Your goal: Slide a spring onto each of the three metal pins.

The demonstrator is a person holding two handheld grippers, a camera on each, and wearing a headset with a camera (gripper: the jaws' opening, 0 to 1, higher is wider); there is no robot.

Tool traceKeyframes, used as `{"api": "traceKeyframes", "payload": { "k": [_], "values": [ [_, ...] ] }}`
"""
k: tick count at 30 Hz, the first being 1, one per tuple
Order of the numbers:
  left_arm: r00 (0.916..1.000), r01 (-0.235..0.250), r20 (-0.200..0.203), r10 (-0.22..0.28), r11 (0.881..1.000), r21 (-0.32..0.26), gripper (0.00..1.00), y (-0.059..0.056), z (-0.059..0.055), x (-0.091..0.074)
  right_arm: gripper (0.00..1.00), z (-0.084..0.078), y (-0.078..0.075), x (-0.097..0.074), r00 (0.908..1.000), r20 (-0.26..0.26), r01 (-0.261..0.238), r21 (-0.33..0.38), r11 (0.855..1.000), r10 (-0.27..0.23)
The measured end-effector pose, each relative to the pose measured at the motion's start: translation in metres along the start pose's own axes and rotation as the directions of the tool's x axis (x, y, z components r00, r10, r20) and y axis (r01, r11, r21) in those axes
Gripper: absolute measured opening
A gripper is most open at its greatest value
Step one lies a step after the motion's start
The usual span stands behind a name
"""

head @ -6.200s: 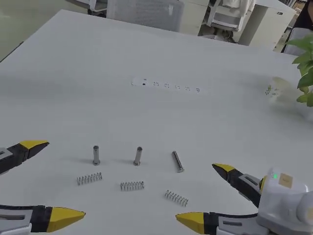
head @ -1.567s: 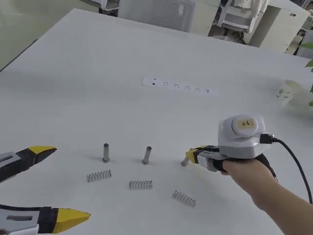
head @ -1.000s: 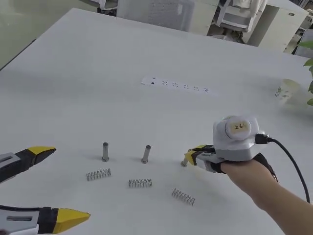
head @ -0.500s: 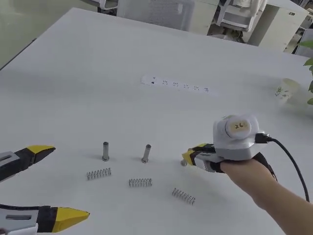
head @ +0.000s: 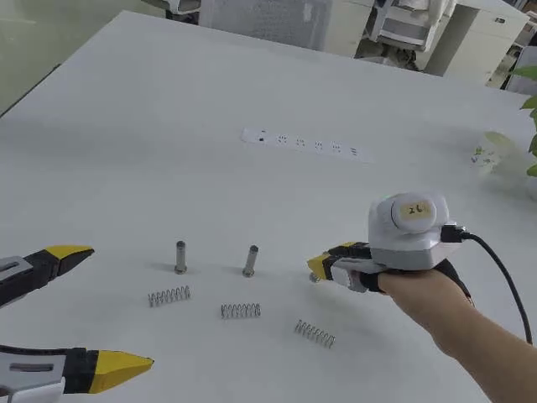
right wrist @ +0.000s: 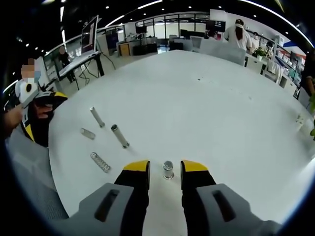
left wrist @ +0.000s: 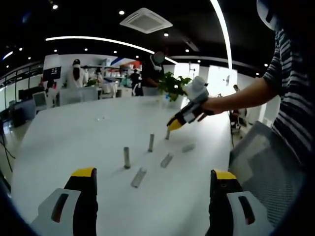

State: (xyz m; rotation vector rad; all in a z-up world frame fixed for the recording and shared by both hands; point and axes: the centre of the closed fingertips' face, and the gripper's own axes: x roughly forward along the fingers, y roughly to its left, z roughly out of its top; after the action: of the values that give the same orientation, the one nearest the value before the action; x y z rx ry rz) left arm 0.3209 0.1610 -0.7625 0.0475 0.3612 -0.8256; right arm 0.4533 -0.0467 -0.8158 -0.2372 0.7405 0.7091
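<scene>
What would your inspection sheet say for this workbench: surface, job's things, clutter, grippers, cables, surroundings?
Surface: white table.
Job's things: left pin, middle pin and right pin upright; left spring, middle spring and right spring lie loose, none on a pin.
Clutter: power strip, cup.
Grippers: left gripper open, away from the parts; right gripper open, jaws flanking the right pin with gaps.
Cables: cable from the right gripper.
Surroundings: plant, chair.
</scene>
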Motion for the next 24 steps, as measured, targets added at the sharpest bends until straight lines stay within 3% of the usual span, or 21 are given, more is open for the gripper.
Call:
{"api": "traceKeyframes", "payload": {
  "k": [13, 24],
  "values": [
    [1.0, 0.007, -0.005, -0.007, 1.0, 0.016, 0.92, 0.004, 0.002, 0.004, 0.27, 0.007, 0.001, -0.013, 0.9987, 0.051, -0.009, 0.049, 0.999, 0.007],
    [0.9999, 0.009, -0.007, -0.009, 1.0, 0.028, 0.92, 0.009, 0.004, 0.005, 0.27, 0.012, 0.006, -0.031, 0.9963, 0.082, -0.026, 0.025, 0.999, 0.024]
  ]
}}
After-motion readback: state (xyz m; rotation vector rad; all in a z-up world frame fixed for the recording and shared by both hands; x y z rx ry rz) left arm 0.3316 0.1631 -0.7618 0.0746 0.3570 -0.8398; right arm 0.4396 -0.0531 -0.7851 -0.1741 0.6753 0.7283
